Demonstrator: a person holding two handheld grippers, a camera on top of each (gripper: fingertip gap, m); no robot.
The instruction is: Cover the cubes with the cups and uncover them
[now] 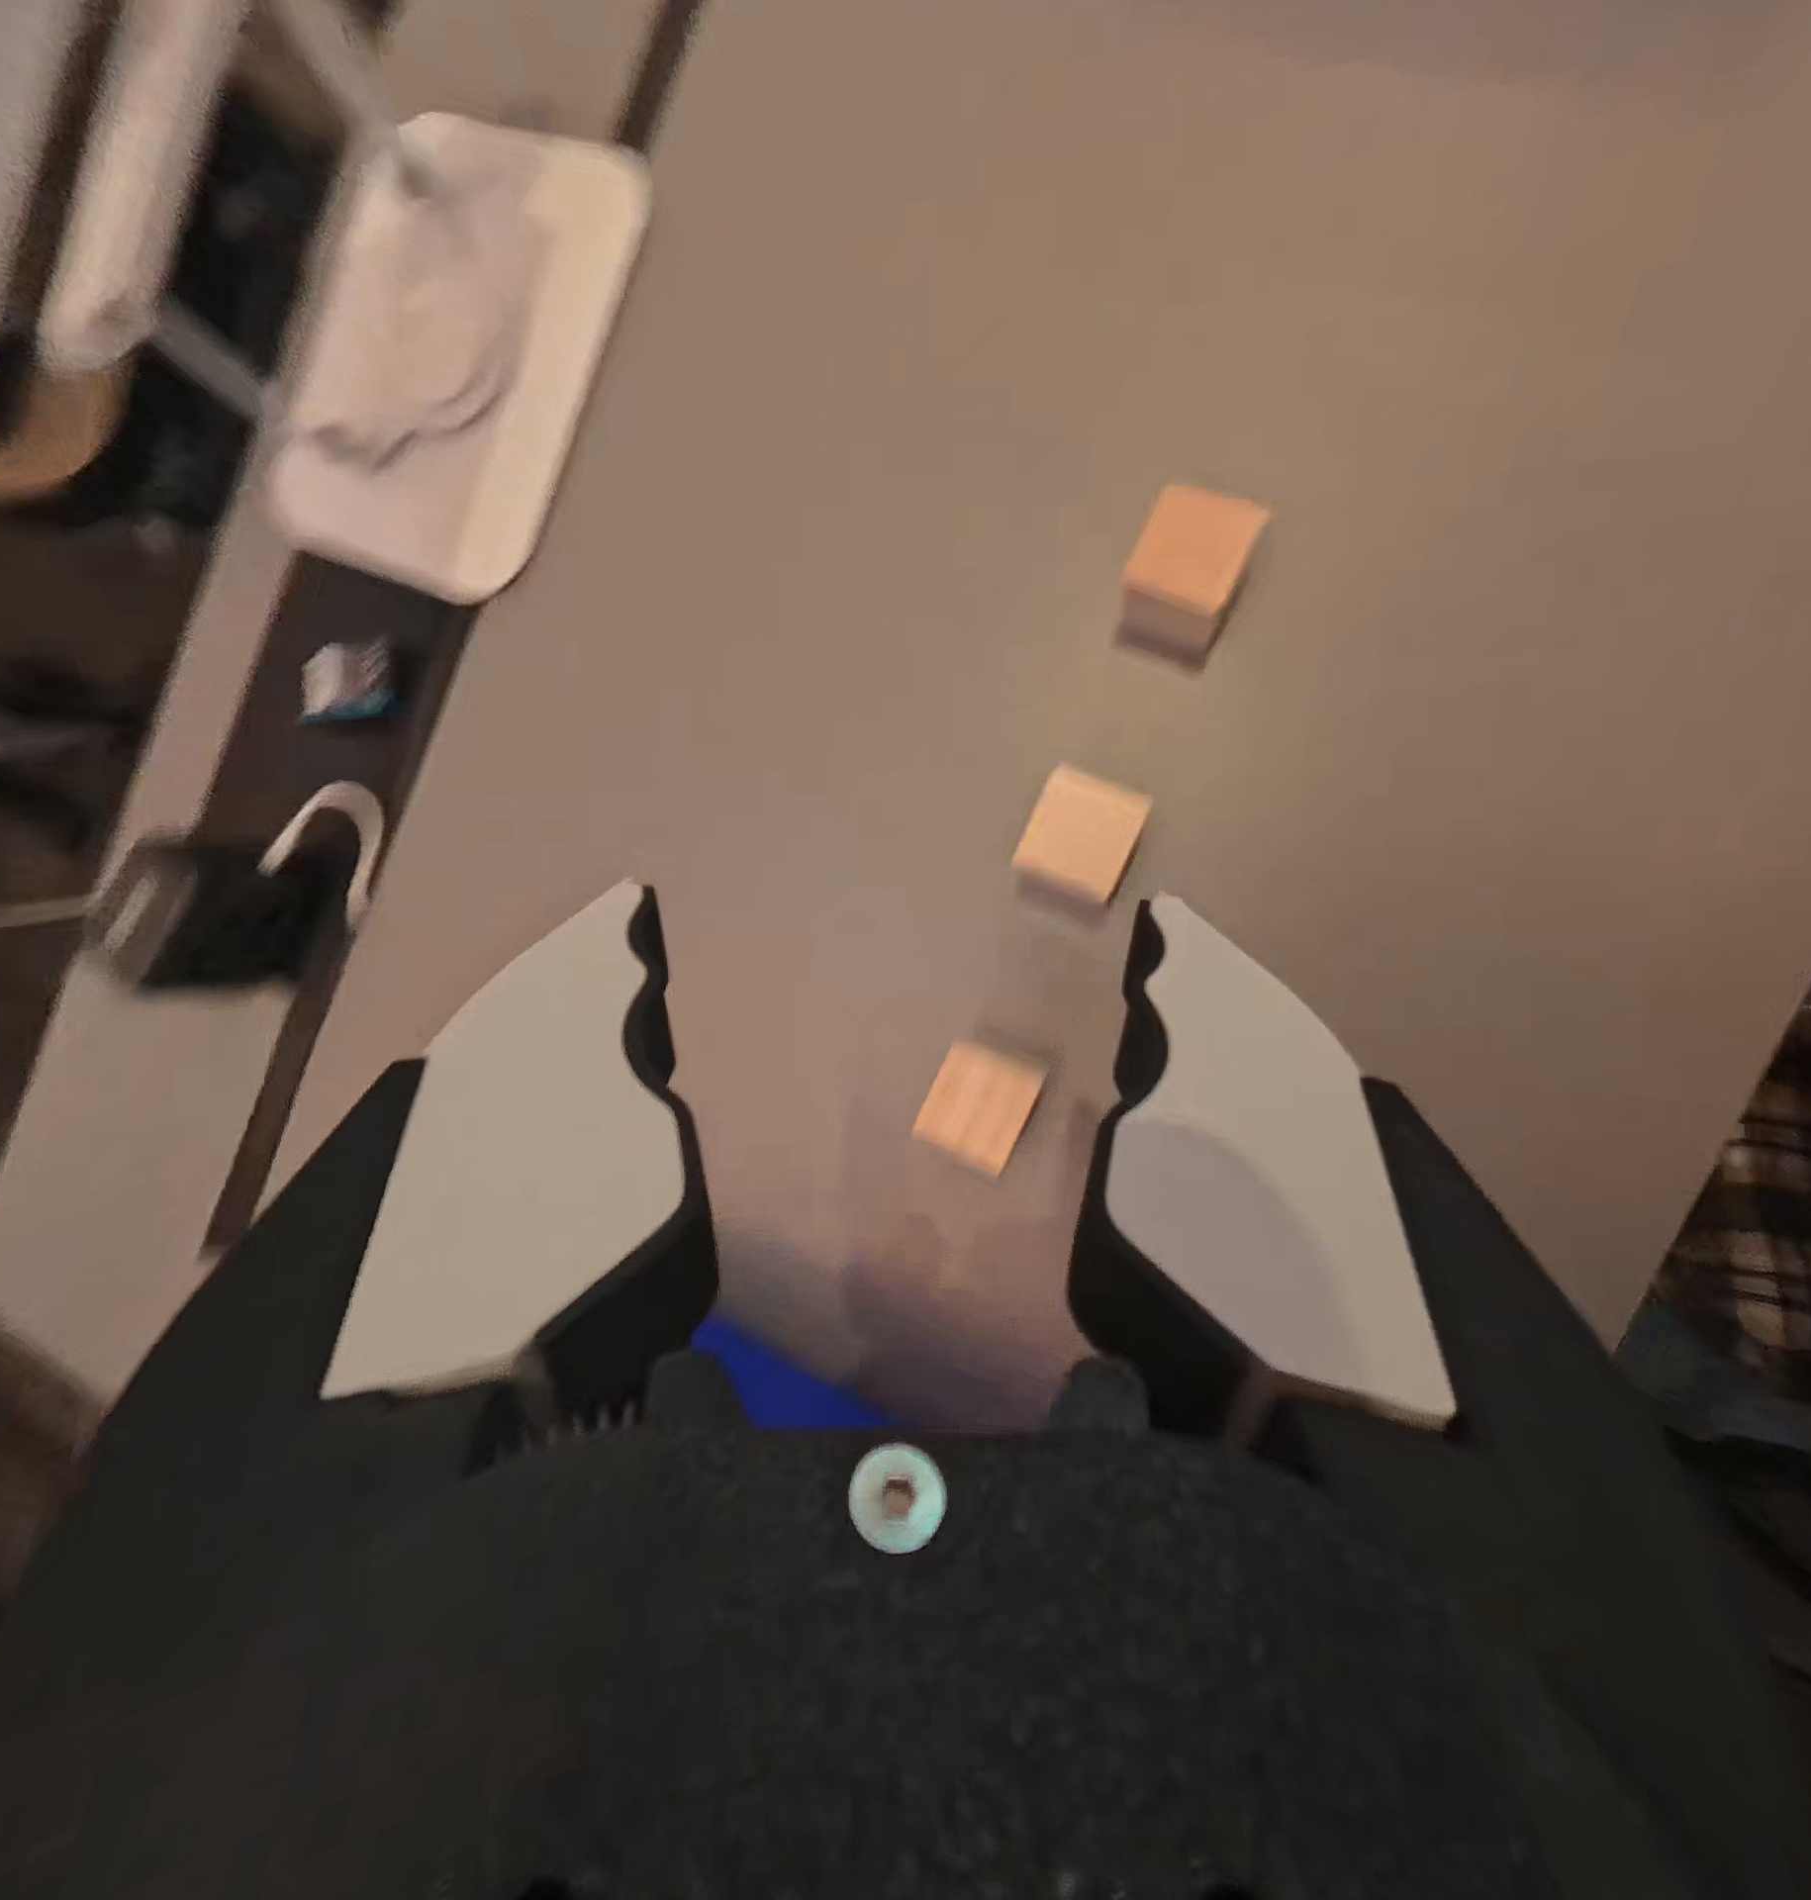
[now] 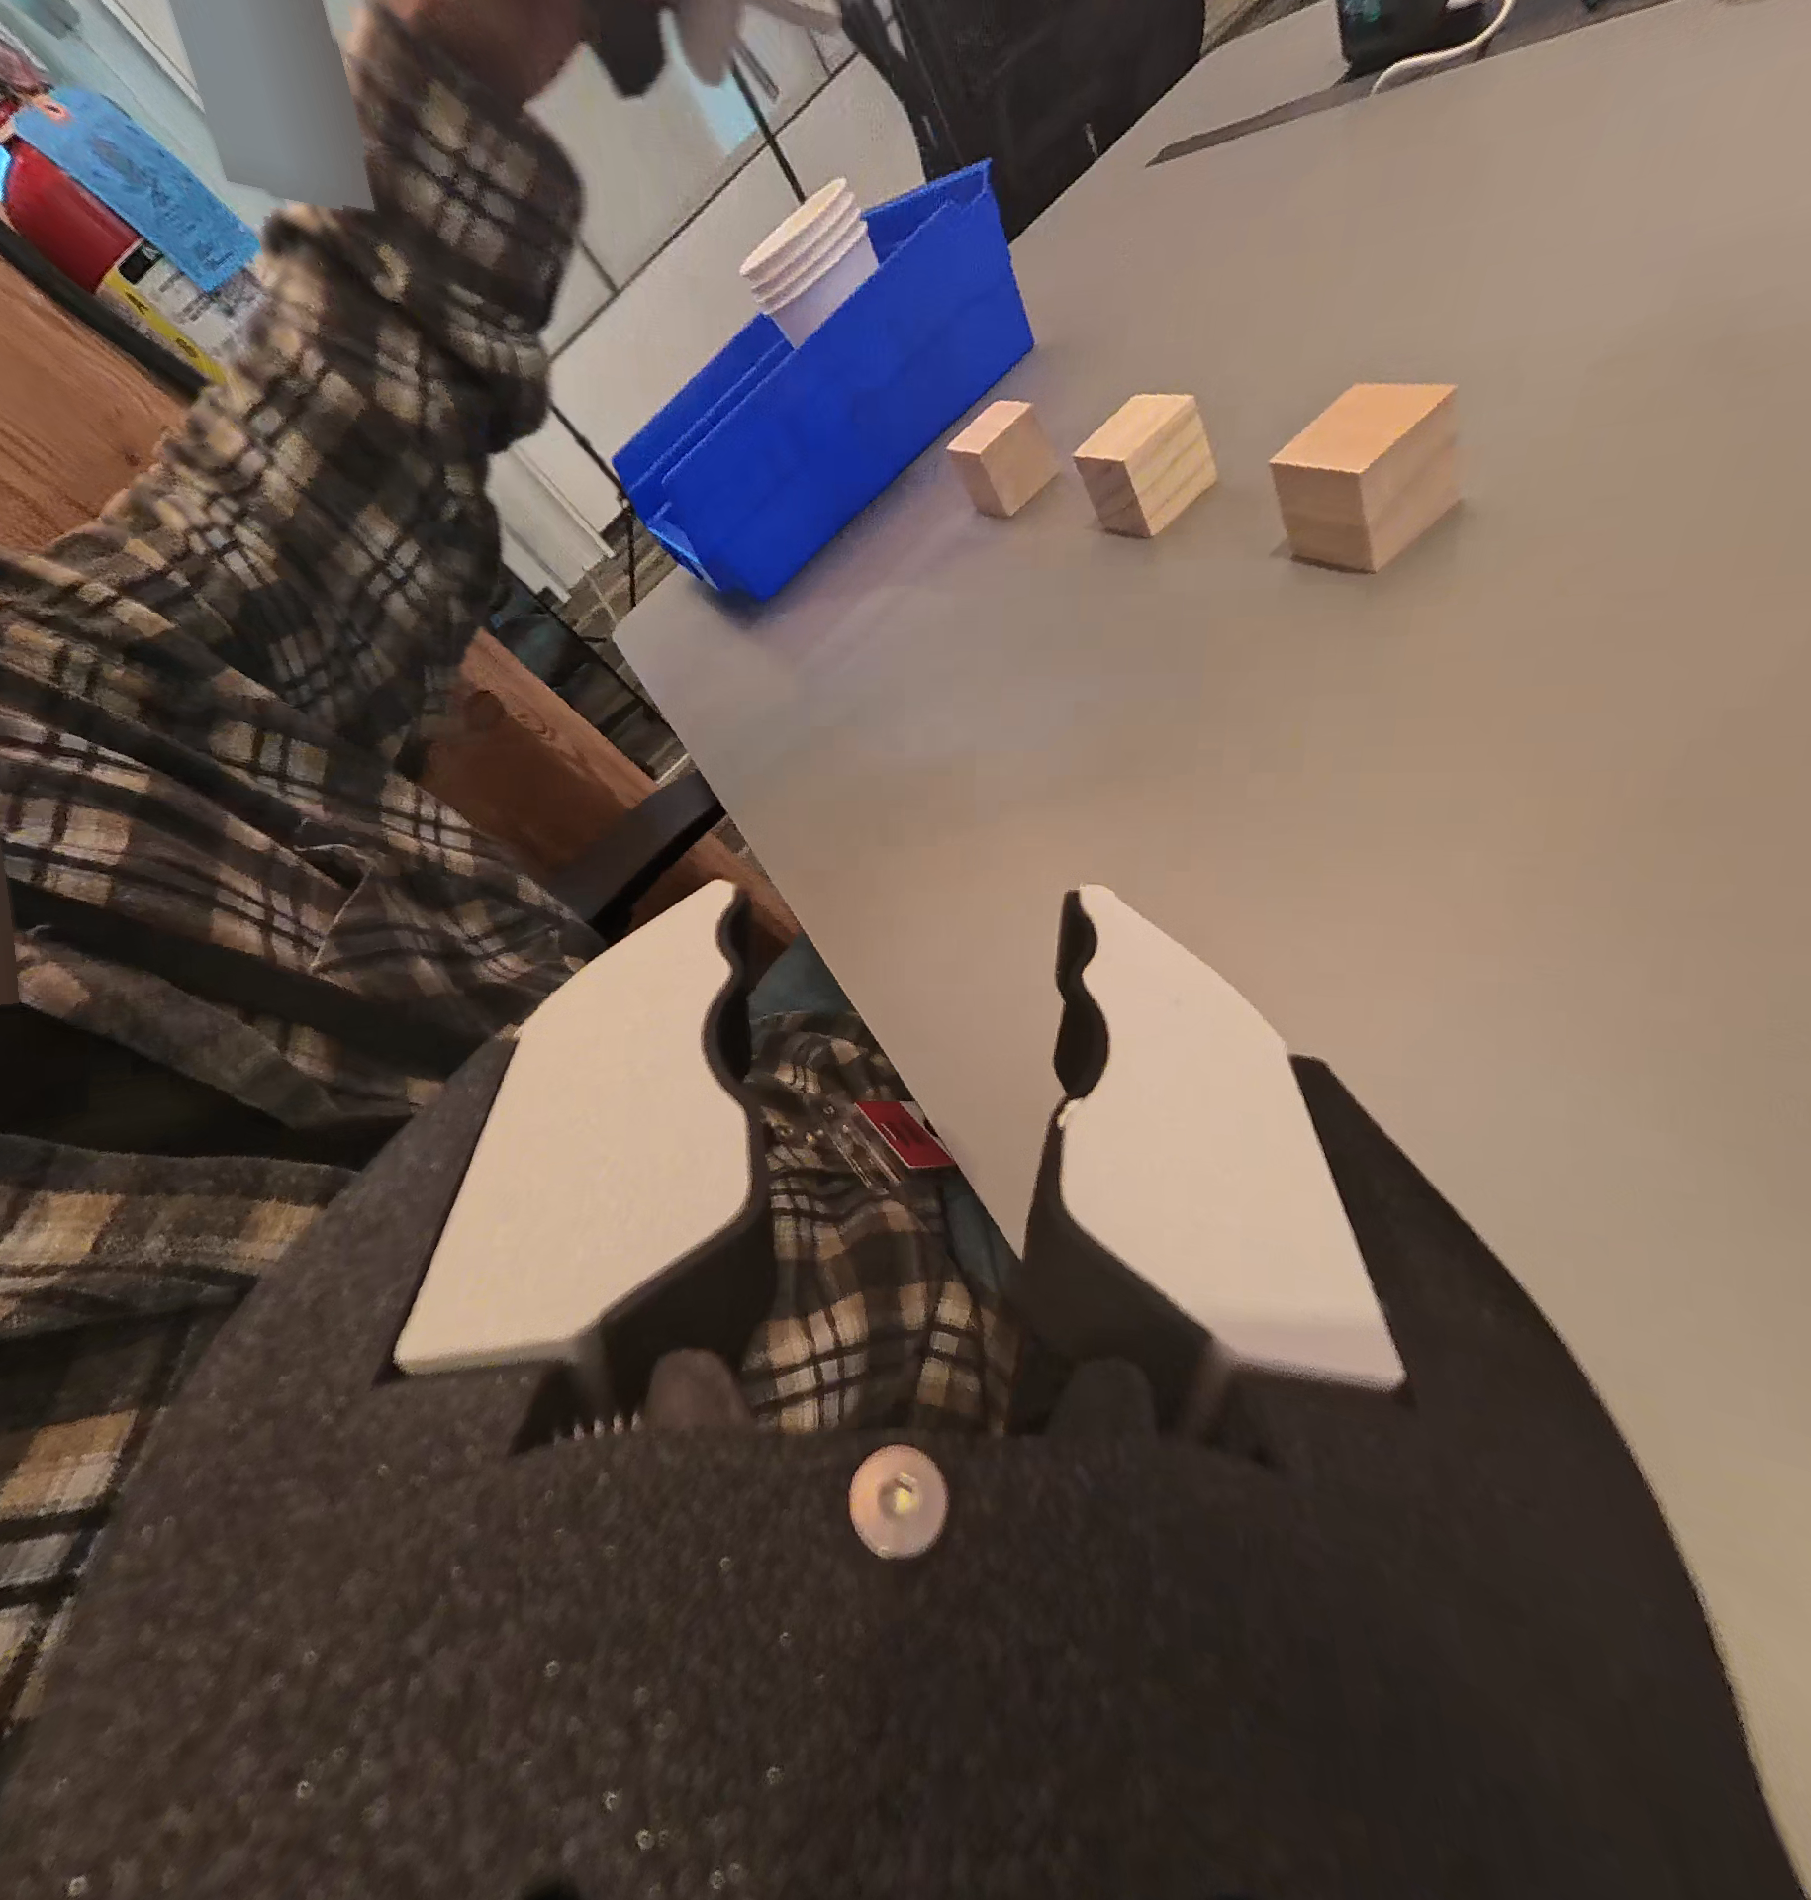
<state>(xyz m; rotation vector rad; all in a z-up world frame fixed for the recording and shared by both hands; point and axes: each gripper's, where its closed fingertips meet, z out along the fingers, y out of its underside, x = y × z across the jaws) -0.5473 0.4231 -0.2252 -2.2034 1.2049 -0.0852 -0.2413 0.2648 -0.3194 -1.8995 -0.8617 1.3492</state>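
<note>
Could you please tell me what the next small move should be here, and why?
Probably bring the left hand-held gripper back to the stack of white paper cups in the blue plastic bin and grasp the top one. All three light wooden cubes sit uncovered on the grey table, and both hand-held grippers, including the right, are open and empty.

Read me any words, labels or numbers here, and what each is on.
Blue paper tag on the red extinguisher: too blurred to read.
Yellow label below it: too blurred.
Red tag on the plaid shirt: partly hidden, unreadable.
Wooden cubes, white paper cups, blue plastic bin: no writing.
</note>
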